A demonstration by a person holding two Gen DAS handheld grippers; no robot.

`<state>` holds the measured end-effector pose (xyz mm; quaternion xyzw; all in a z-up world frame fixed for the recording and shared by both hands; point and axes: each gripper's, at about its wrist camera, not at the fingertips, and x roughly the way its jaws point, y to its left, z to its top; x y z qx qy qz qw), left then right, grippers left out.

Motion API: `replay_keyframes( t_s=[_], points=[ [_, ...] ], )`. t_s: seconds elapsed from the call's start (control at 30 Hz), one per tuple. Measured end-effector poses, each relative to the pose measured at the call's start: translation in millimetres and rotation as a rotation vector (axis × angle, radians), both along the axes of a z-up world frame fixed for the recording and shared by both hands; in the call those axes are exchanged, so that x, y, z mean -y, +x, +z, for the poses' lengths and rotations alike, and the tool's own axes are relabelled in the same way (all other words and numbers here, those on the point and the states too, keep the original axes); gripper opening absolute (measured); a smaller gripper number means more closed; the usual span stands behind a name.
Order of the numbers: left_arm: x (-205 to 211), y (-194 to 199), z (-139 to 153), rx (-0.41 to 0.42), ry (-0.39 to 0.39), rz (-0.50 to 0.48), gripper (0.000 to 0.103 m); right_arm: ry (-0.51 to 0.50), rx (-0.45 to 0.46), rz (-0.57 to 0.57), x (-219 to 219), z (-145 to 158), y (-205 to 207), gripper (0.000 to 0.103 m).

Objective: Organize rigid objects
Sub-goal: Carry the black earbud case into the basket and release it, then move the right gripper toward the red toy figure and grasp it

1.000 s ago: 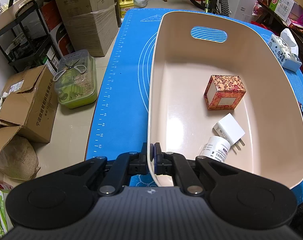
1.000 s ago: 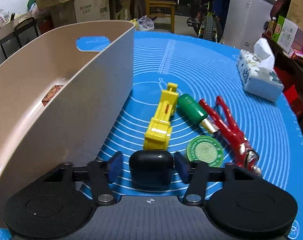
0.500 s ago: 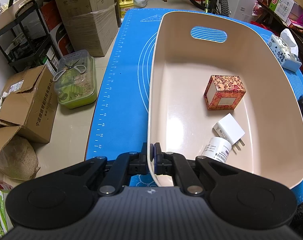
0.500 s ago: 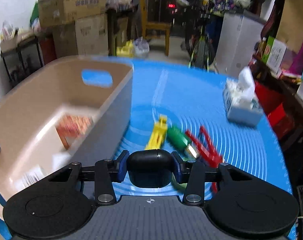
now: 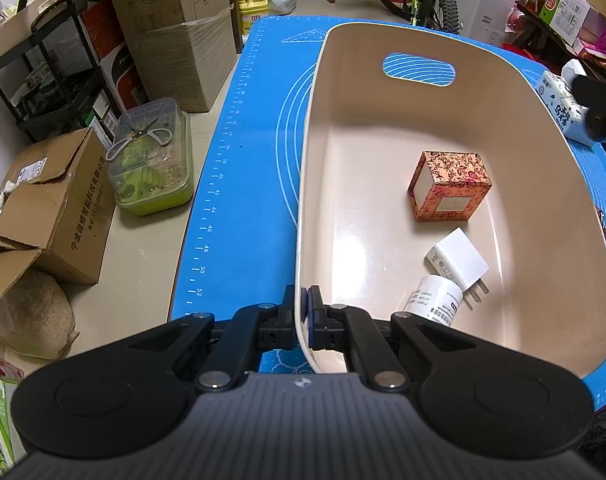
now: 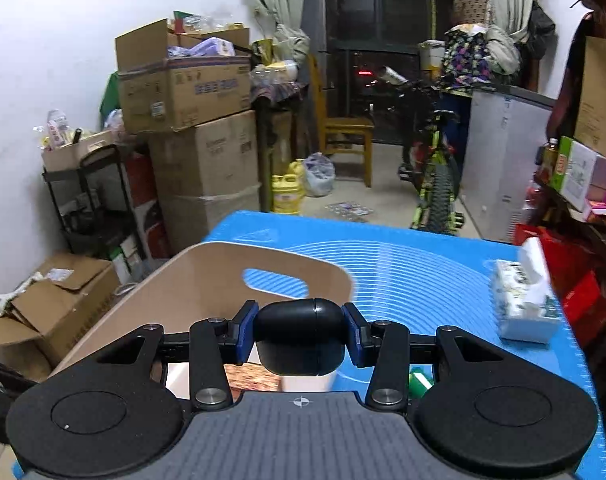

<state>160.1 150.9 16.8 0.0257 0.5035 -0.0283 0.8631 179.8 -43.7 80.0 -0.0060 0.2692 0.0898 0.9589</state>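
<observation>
The tub [image 5: 543,208] rim is pinched by the left gripper [image 5: 303,318]; a black case [image 6: 300,336] is clamped by the right gripper [image 6: 300,338] above it.

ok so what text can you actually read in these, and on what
"40" to "52", even numbers only: ruler scale along the blue mat edge.
"立白": yellow jug on the floor.
Too small or blurred to read: white bottle label, charger print, tissue pack, cardboard box.
No text: beige bin, black case.
</observation>
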Motion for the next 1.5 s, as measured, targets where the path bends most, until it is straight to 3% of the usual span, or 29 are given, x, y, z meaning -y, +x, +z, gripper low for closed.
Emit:
replay_keyframes(
  t_s=[0.1,0.3,0.57,0.73,0.87,1.07,1.3,1.5],
  points=[
    [0,0,0,0.0,0.0,0.002,0.006,-0.011,-0.024,0.029,-20,-5,6,0.051],
    [1,0,0,0.0,0.001,0.003,0.006,-0.007,-0.158,0.078,-51,-22,25,0.051],
    [1,0,-1,0.001,0.005,0.001,0.006,-0.166,-0.382,0.155,-86,-61,40,0.051],
    [2,0,-1,0.001,0.007,-0.001,0.006,-0.207,-0.461,0.164,-91,-75,42,0.05],
    [2,0,-1,0.0,0.008,-0.002,0.006,-0.205,-0.418,0.179,-92,-66,38,0.066],
    [2,0,-1,0.001,0.01,-0.005,0.007,-0.126,-0.285,0.177,-65,-37,21,0.067],
    [2,0,-1,0.0,0.011,-0.006,0.007,-0.071,-0.143,0.089,-6,-2,8,0.068],
    [2,0,-1,0.001,0.013,-0.006,0.007,-0.07,-0.117,-0.028,56,0,17,0.068]
  ],
)
